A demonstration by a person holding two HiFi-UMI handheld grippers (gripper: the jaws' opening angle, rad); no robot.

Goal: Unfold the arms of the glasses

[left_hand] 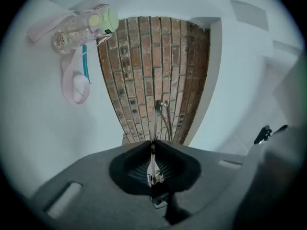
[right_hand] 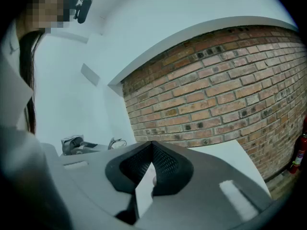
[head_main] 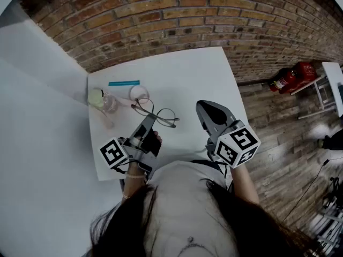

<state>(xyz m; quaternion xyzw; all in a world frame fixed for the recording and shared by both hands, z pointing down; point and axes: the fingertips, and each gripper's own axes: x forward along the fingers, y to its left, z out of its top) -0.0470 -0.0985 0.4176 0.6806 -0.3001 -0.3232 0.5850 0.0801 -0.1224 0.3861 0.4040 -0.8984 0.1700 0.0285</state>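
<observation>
Light, fragile wire glasses (head_main: 155,113) are clamped in the left tool (head_main: 146,126).
Right tool (head_main: 207,107), at 3 o'clock, is closed and empty; the arm is best pinched lightly.

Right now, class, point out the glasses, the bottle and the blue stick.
glasses (head_main: 167,116): head view, on the lens farther from the left gripper.
bottle (head_main: 109,104): head view, on its clear body.
blue stick (head_main: 124,83): head view, at its middle.

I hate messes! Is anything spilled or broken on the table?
Nothing looks spilled or broken. The water bottle's pink strap sprawls loosely on the table beside it. The left gripper pinches the glasses.
</observation>
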